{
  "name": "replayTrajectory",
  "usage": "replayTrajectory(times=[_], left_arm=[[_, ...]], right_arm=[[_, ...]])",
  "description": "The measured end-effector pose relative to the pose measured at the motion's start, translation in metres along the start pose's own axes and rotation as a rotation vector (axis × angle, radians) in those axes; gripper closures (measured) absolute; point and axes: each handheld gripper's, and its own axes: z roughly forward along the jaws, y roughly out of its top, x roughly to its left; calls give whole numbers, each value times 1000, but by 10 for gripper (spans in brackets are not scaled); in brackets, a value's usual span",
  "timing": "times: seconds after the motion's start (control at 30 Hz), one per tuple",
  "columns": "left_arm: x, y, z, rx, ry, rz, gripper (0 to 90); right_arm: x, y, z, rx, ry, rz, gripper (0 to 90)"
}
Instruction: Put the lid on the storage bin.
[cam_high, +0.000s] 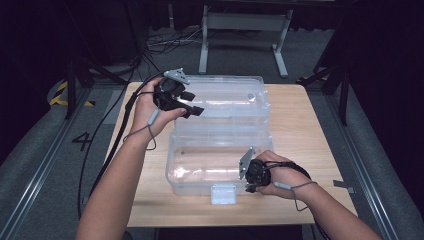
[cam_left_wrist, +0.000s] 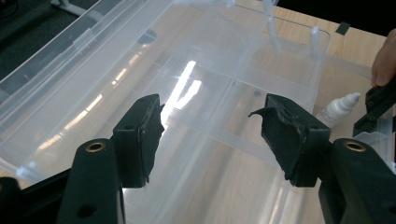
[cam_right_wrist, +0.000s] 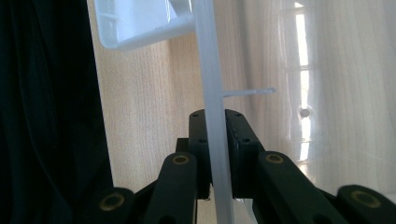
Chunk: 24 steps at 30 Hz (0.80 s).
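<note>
Clamping its jaws on the front rim of the clear plastic box (cam_right_wrist: 212, 70), our right tool (cam_right_wrist: 215, 140) sits near the white latch (cam_high: 223, 193). We hold the left tool (cam_left_wrist: 210, 135) wide open over the lid (cam_high: 225, 97) (nothing between its jaws), the box on the wooden desk (cam_high: 295, 130); a small white dropper bottle (cam_left_wrist: 338, 108) lies nearby.

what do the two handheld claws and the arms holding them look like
Both are black two-jaw tools: the left claw and the right claw. Each carries a grey three-cornered plate on top and brass-coloured pivot rivets. A black cable trails from each, with a grey wrist cord. The forearms are bare, without sleeves.
</note>
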Motion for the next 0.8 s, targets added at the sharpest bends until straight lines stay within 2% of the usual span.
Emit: replayTrajectory(times=[0.33, 0.5, 0.57, 0.8], left_arm=[[0, 12, 22, 29, -17, 43, 387], [1, 17, 34, 30, -49, 47, 389], [1, 19, 38, 56, -50, 52, 408], [-1, 23, 53, 78, -76, 72, 440]], right_arm=[[0, -1, 0, -7, -5, -3, 825], [0, -2, 0, -7, -6, -9, 826], [0, -1, 0, -5, -3, -7, 827], [0, -2, 1, -17, -7, -9, 827]])
